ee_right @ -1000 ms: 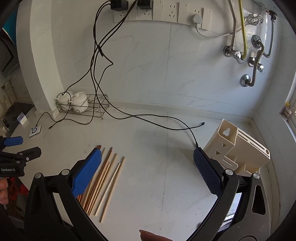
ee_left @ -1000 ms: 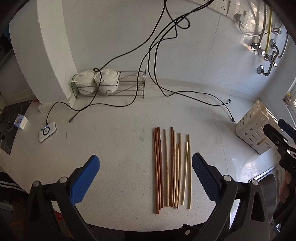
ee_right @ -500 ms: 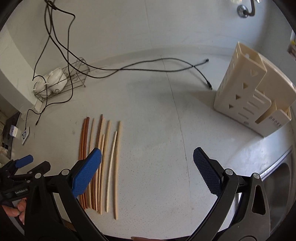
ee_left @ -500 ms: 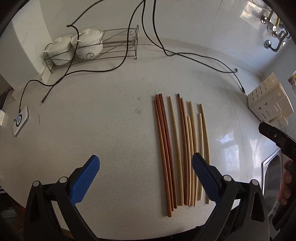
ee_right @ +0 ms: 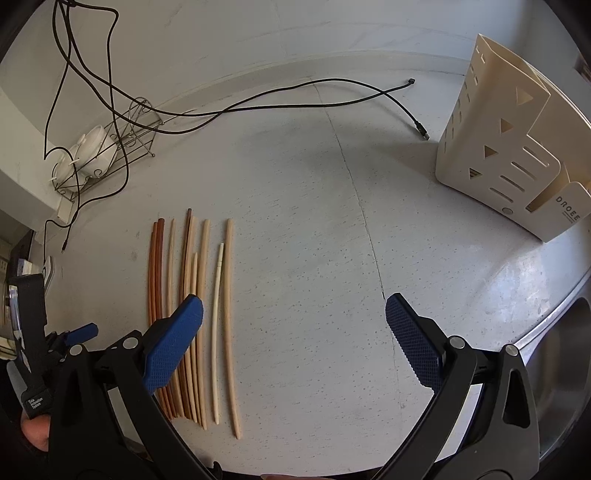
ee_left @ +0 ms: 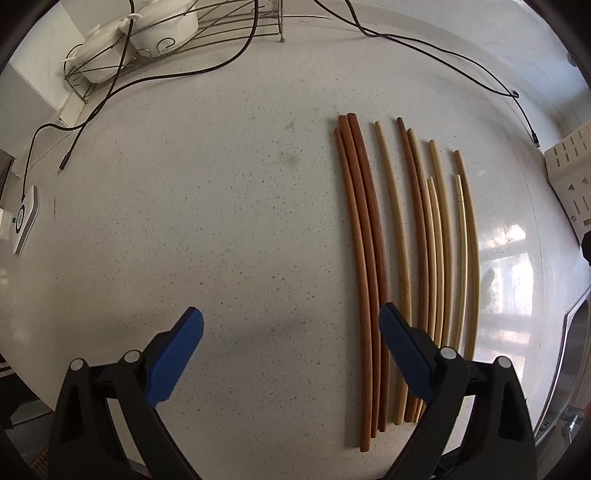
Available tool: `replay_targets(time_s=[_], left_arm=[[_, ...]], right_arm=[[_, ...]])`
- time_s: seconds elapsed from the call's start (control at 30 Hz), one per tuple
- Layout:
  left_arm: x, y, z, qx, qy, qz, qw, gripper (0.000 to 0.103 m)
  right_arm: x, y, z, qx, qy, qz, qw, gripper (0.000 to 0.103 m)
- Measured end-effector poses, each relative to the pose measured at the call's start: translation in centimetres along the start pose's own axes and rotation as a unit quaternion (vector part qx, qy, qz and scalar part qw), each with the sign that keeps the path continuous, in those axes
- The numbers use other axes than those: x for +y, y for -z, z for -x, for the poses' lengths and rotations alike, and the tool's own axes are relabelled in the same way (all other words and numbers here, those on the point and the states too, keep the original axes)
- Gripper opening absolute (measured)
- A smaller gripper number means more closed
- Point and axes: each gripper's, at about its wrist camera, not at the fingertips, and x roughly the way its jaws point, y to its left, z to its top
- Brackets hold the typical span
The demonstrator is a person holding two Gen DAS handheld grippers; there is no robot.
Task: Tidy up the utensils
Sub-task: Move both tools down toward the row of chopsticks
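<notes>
Closer now over chopsticks (ee_left: 402,258), both claws (ee_left: 291,336) (ee_right: 295,325) agape, empty; "DROEE" on holder (ee_right: 517,162).

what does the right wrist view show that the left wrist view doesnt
Only the right wrist view shows the whole cream utensil holder, the DROEE label on it, and the left gripper seen from the side.

Only the left wrist view shows the full white puck-like device on its cable at the counter's left edge.

Both show the row of chopsticks lying side by side, the wire rack with white lidded pots, black cables and the sink edge.
</notes>
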Motion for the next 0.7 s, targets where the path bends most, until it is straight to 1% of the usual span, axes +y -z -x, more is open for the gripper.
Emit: replay_targets(time_s=[0.13,0.23,0.3,0.43,0.5,0.67,0.7], left_arm=[[-0.4,-0.1,-0.7,0.012,0.0,0.0,0.9999,0.094],[-0.6,-0.3,-1.4,0.019,-0.016,-0.004,0.9997,0.094],[-1.0,-0.3,-1.9,0.025,-0.018,-0.004,0.9995,0.094],[-1.6,-0.3,-2.2,0.025,-0.022,-0.006,0.9994,0.094],[-1.4,-0.8,-1.9,0.028,-0.025,-0.003,0.9993,0.094],[-0.9,-1.2,-1.9,0.033,-0.017,0.003,0.9993,0.094],[-0.6,-1.4,-1.8,0.034,-0.023,0.007,0.9991,0.094]], right_arm=[[0.1,-0.1,0.0,-0.001,0.001,0.006,1.0,0.095],[0.1,-0.3,0.0,-0.004,-0.002,0.003,1.0,0.095],[-0.1,-0.5,0.0,-0.003,-0.01,-0.003,1.0,0.095],[-0.3,-0.7,0.0,-0.003,-0.012,-0.008,1.0,0.095],[-0.3,-0.7,0.0,-0.002,-0.012,-0.009,1.0,0.095],[-0.5,-0.7,-0.3,0.001,-0.012,-0.011,1.0,0.095],[-0.6,-0.7,-0.3,0.001,-0.012,-0.011,1.0,0.095]])
